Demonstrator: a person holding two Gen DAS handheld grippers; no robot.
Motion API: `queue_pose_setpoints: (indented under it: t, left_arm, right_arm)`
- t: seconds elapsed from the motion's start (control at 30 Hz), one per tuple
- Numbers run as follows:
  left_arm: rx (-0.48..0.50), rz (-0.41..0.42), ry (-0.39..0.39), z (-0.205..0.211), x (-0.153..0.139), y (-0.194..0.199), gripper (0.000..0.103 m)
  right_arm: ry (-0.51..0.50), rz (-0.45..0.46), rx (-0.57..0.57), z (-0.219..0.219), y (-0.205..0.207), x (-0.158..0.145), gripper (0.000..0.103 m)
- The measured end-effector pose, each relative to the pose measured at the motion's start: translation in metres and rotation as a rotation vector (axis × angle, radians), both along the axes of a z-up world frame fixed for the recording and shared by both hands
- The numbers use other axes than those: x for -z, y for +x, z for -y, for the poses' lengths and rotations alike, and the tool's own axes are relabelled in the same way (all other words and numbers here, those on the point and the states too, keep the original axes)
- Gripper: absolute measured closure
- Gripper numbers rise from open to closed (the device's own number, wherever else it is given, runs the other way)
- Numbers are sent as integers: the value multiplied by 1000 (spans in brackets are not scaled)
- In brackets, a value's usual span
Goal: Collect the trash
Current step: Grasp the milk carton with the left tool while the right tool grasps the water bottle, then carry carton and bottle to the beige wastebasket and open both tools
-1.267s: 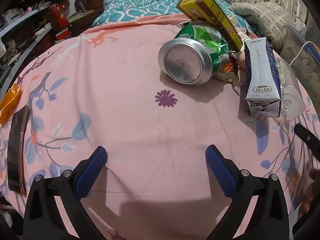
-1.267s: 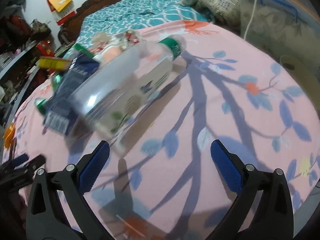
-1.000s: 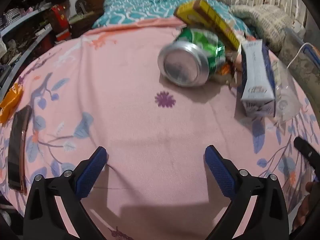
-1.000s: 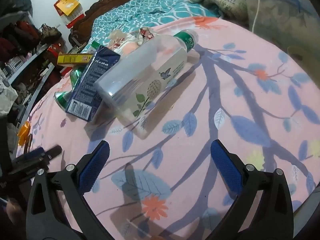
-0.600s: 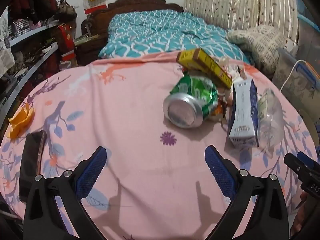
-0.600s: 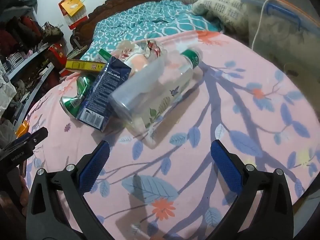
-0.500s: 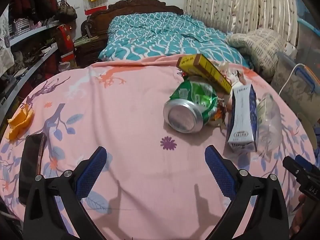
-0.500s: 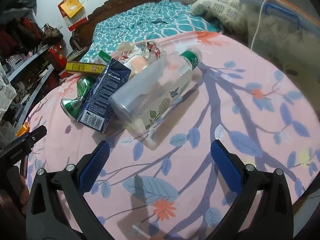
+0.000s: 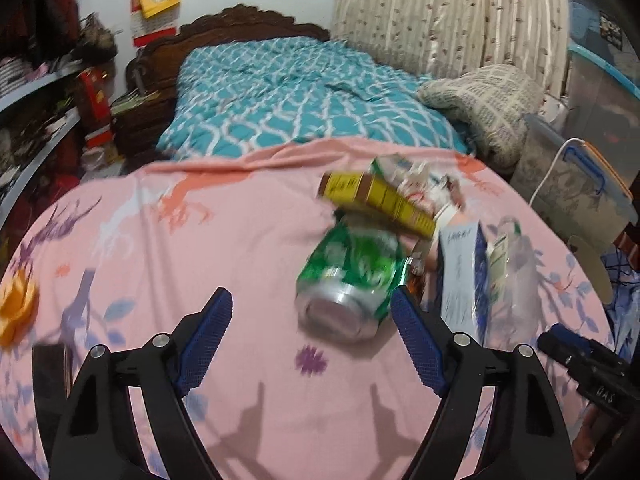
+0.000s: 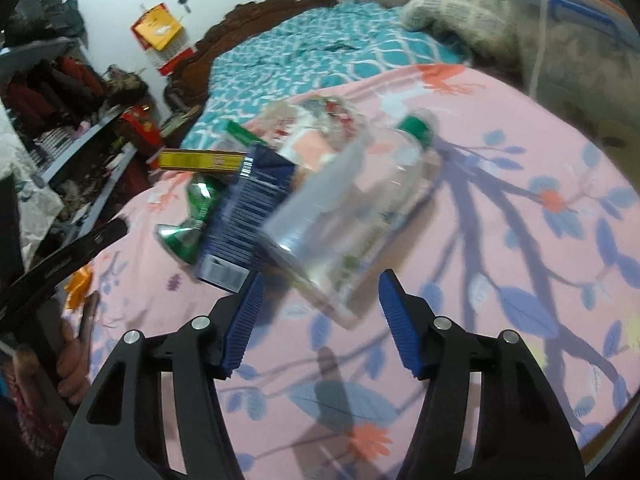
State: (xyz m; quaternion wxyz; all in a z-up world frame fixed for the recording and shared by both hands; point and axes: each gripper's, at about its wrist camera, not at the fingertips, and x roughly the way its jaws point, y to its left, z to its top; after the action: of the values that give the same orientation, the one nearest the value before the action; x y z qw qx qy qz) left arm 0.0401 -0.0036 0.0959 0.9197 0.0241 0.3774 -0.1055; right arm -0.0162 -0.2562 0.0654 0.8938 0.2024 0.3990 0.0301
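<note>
A: Since both tongs are closing on nothing yet, the left gripper could nudge the crushed green aluminium can lying on the pink floral sheet.

B: Yeah, and the right gripper might squirt the clear plastic bottle away.

Trash heap on sheet, at about 1 o'clock in left wrist view. Can on its side at heap's near edge, base toward camera. Flat box rests across can's far end — wrappers behind, at 12. Carton just beside can at 3 o'clock; bottle at carton's 3 o'clock, touching it. Peel well apart at 9, by sheet edge. Quilt beyond sheet.
</note>
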Motion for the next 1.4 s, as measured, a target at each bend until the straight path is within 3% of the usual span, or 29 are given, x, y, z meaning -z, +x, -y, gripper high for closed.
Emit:
queue_pose_setpoints:
  t: [0.17,0.33,0.43,0.63,0.7,0.73,0.8,0.97,1.13,1.27,1.4]
  left_arm:
    - [84,-21,-42,21,-4,12,27]
    - [236,-80,-27,67,14,15,27]
    - [270,-119,-14,85,29,20,27]
    - [336,-188,2,109,55,20,28]
    - [342,-186,26,115,61,18,35]
    - [355,-197,26,117,64,18,48]
    - [361,-204,33,117,68,17,49]
    - [375,-189,43,111,65,7,50]
    - [417,-203,32,98,58,-8,50]
    - [436,-212,24,104,55,-16,50]
    - [446,-203,45,121,55,-19,50]
  right_arm:
    - [13,12,93,21,13,-3,41]
    - [213,-61,151,53,34,15,38]
    - [308,-89,166,59,54,25,27]
    - [275,-138,137,49,90,38,19]
    - [274,-140,135,49,95,41,21]
    - [276,-132,132,51,94,42,22]
    - [300,-110,142,60,88,43,25]
    - [216,-93,137,70,60,38,27]
    - [114,-110,55,86,31,27,26]
    - [26,-116,76,90,8,20,12]
    - [-76,-90,23,60,1,24,10]
